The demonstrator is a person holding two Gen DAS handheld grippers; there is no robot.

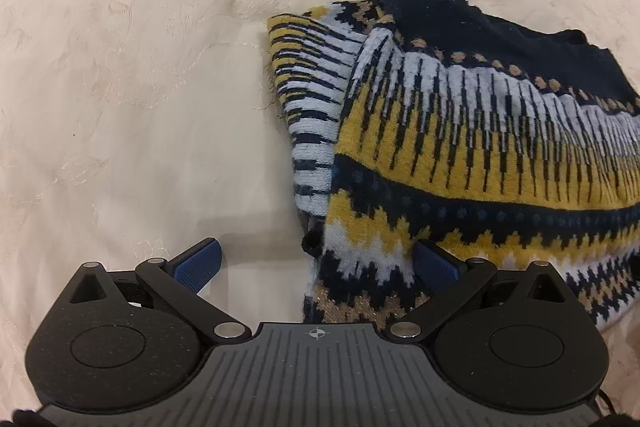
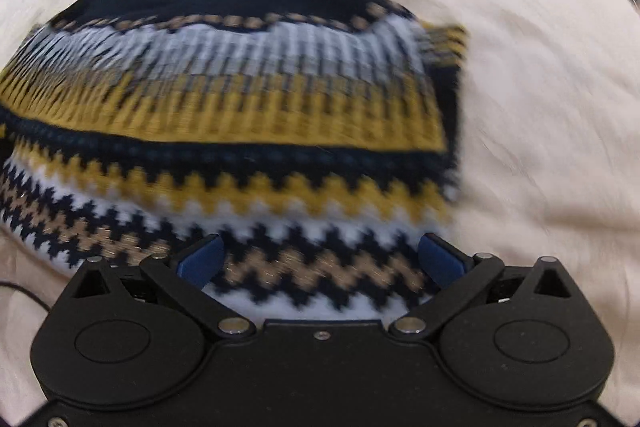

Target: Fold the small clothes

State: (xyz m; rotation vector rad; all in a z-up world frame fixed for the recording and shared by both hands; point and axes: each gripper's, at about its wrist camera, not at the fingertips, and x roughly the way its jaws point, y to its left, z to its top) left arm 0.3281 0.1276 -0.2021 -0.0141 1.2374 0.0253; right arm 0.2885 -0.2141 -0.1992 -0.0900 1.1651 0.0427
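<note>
In the left wrist view, the cream embroidered cloth [image 1: 132,99] covering the surface fills the left side, bare and faintly patterned. The left claw [image 1: 318,263] sits at the bottom of the frame with its jaws spread wide apart and nothing gripped. Its left blue pad [image 1: 198,265] hangs over plain cloth, while the right blue pad is over the near left corner of the knitted sweater [image 1: 472,131]. The sweater's lower left corner lies between the two pads, but they do not press on it. The sweater lies to the right of centre, flat on the cloth and folded. A striped white, navy and mustard sleeve [image 1: 308,99] is tucked along its left edge, and the dark navy part lies at the far end.

In the right wrist view, which is blurred by motion, the same sweater [image 2: 224,99] spreads across the left and centre, with its zigzag bands nearest the camera. The right claw [image 2: 322,261] also stands wide apart, holding nothing. Both of its blue pads [image 2: 200,261] hover over the sweater's near edge, the zigzag knit showing between them. Whether they touch the fabric cannot be told. To the right of the sweater there is only the cream cloth [image 2: 552,115].
</note>
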